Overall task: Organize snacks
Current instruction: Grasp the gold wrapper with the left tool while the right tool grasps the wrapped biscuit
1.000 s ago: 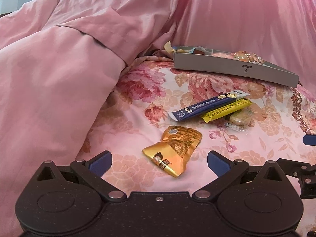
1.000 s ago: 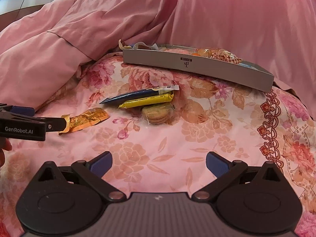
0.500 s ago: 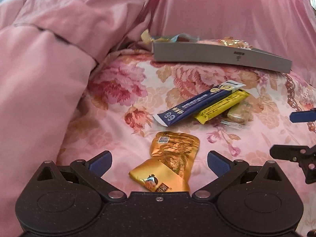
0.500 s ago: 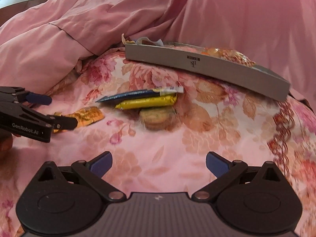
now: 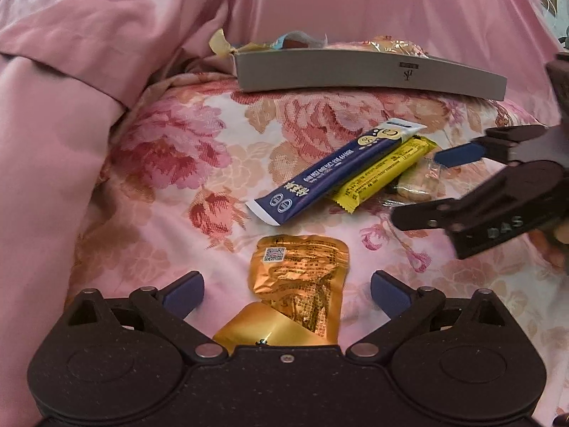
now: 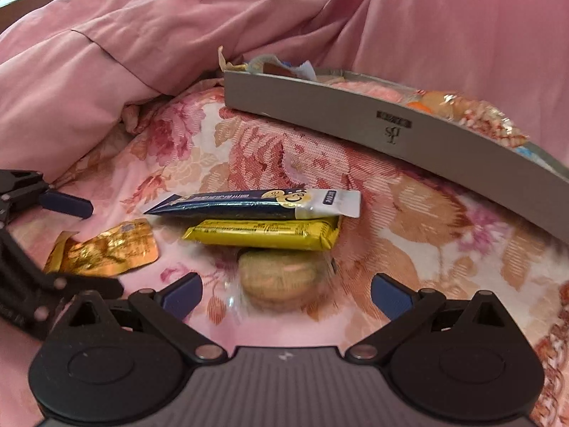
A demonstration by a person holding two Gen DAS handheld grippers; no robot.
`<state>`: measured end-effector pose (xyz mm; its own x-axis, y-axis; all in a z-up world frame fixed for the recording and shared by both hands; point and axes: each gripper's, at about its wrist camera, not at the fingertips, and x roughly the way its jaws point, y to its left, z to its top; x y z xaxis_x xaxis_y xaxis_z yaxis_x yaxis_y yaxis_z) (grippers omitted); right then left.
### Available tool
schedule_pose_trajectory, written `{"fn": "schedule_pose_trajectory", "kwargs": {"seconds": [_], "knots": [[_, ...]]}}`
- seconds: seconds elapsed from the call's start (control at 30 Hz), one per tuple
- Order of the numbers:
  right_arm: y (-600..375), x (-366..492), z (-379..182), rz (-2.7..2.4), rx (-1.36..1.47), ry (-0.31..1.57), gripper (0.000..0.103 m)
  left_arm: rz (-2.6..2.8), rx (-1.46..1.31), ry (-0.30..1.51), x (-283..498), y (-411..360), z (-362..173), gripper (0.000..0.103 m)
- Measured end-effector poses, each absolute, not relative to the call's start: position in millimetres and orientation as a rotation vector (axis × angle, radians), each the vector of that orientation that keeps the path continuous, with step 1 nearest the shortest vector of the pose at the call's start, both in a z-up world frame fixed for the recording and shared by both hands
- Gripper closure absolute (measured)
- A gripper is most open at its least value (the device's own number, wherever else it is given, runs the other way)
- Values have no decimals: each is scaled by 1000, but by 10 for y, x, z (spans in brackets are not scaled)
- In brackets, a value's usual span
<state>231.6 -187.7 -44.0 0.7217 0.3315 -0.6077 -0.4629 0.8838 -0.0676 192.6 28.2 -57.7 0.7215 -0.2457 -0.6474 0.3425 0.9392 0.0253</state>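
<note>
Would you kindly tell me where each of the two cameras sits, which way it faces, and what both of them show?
Left wrist: sits on the left gripper, facing forward over the gold packet toward the grey box; the right gripper enters at right.
Right wrist: sits on the right gripper, facing the wrapped cookie; the left gripper enters at left.
Shared: blue stick packet, yellow bar, gold packet, cookie, box, floral bedspread.

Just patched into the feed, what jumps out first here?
Loose snacks on the floral bedspread: a gold pouch between the open left gripper's fingers, and a blue stick, yellow bar and wrapped cookie side by side ahead of the open right gripper. Behind them sits a grey tray already holding snacks, against pink bedding.
</note>
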Motion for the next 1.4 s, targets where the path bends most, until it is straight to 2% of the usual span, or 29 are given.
{"fn": "schedule_pose_trajectory", "kwargs": {"seconds": [0.13, 0.2, 0.33, 0.4, 0.5, 0.8, 1.4], "knots": [[-1802, 2444, -507, 460, -220, 646, 0, -343, 116, 728, 1973, 311, -565, 8], [-1774, 2456, -516, 469, -223, 636, 1, -349, 118, 736, 1975, 309, -550, 13], [-1728, 2448, -509, 490, -221, 628, 13, -377, 141, 745, 1945, 271, -516, 26], [-1720, 2432, -498, 486, -211, 626, 18, -397, 158, 747, 1914, 244, -504, 37], [-1744, 2398, -505, 470, -191, 621, 30, -399, 155, 760, 1893, 217, -494, 45], [-1809, 2161, -528, 464, -178, 637, 40, -327, 79, 813, 1803, 182, -462, 49], [-2172, 1149, -497, 433, -129, 677, 41, -399, 103, 891, 1224, -212, -455, 52]]}}
